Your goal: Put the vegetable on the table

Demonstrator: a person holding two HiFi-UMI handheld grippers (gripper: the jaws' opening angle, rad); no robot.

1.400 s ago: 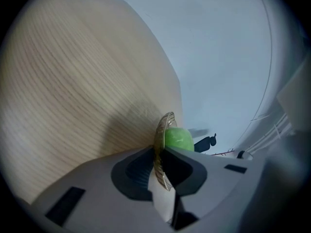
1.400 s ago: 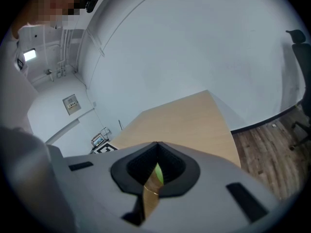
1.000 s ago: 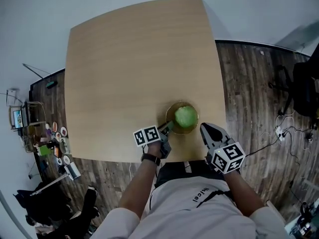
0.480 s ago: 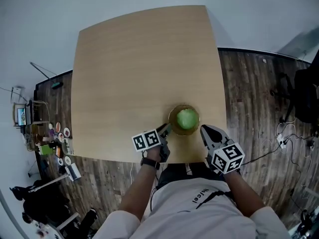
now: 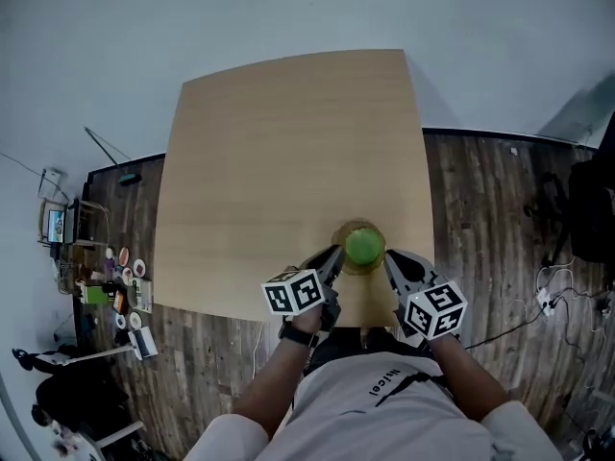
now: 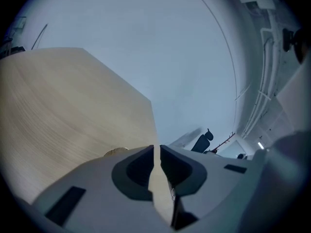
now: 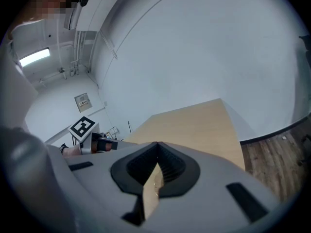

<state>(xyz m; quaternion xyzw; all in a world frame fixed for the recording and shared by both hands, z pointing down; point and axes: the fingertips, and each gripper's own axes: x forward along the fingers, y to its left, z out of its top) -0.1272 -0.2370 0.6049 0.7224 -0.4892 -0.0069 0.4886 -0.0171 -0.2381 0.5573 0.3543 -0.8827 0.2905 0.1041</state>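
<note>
A round green vegetable (image 5: 361, 246) lies in a small brown bowl (image 5: 336, 242) near the front edge of the light wooden table (image 5: 288, 152). My left gripper (image 5: 333, 255) sits just left of the bowl, tips at its rim. Its jaws are closing, down to a thin slit with nothing between them (image 6: 156, 147). The bowl's rim (image 6: 115, 151) peeks over the left jaw. My right gripper (image 5: 391, 258) rests just right of the bowl, shut and empty (image 7: 158, 144). Its view also shows the left gripper's marker cube (image 7: 83, 126).
Dark wooden floor (image 5: 480, 209) surrounds the table. Small clutter and a screen (image 5: 106, 281) lie on the floor at the left. A black chair (image 5: 588, 195) and cables (image 5: 553, 301) are at the right. Pale walls stand behind the table.
Both grippers have drawn in toward the bowl, one to each side of it. The head camera has tilted, so the table sits lower in the picture.
</note>
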